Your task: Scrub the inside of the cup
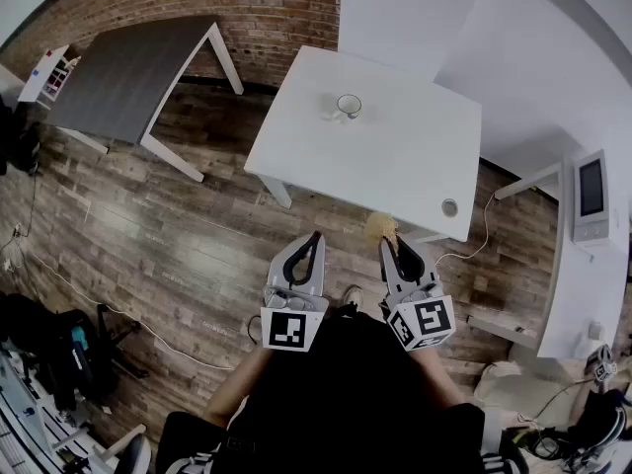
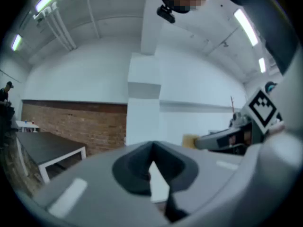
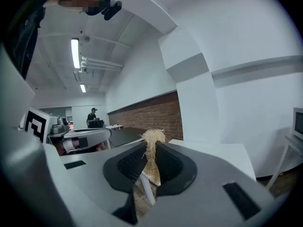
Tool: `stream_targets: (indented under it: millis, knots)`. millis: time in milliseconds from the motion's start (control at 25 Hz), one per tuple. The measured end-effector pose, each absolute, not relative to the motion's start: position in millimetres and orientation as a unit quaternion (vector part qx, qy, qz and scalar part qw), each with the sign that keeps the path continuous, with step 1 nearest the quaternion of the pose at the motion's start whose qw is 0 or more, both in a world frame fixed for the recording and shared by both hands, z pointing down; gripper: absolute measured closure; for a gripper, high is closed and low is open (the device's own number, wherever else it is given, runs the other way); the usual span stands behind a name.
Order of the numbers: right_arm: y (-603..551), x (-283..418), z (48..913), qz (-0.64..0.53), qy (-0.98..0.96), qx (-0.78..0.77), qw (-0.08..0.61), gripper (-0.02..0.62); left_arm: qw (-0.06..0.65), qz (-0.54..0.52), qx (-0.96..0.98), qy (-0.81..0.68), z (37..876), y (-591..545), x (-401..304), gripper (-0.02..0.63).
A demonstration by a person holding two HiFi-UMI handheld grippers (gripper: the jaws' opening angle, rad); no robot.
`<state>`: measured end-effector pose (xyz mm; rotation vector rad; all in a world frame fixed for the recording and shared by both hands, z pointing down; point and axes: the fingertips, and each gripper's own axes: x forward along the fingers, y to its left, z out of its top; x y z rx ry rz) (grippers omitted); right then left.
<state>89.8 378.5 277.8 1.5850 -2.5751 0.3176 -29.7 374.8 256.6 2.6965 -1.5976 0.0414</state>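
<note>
A small white cup (image 1: 349,105) stands upright on the white table (image 1: 395,166), toward its far side. Both grippers hover over the wooden floor, short of the table's near edge and well away from the cup. My left gripper (image 1: 315,238) (image 2: 152,148) is shut with nothing between its jaws. My right gripper (image 1: 389,246) (image 3: 150,149) is shut on a tan fibrous scrubber (image 1: 379,227) (image 3: 152,140), whose frayed tuft sticks out past the jaw tips. Both gripper views look out level across the room, and the cup shows in neither.
A dark grey table (image 1: 128,67) stands at the far left by the brick wall (image 1: 267,8). A white desk with a small screen (image 1: 591,196) runs along the right. Cables and bags lie on the floor (image 1: 59,344) at the left. A person (image 3: 93,117) stands far off.
</note>
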Motion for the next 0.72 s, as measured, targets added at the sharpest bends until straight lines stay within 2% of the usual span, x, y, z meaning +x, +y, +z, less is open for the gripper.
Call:
stream_targets:
  millis: [720]
  knots:
    - [378,114,275,0.106,-0.854,0.508,0.034,0.546,0.003,0.019,0.850,-0.526,260,381,-4,0.604]
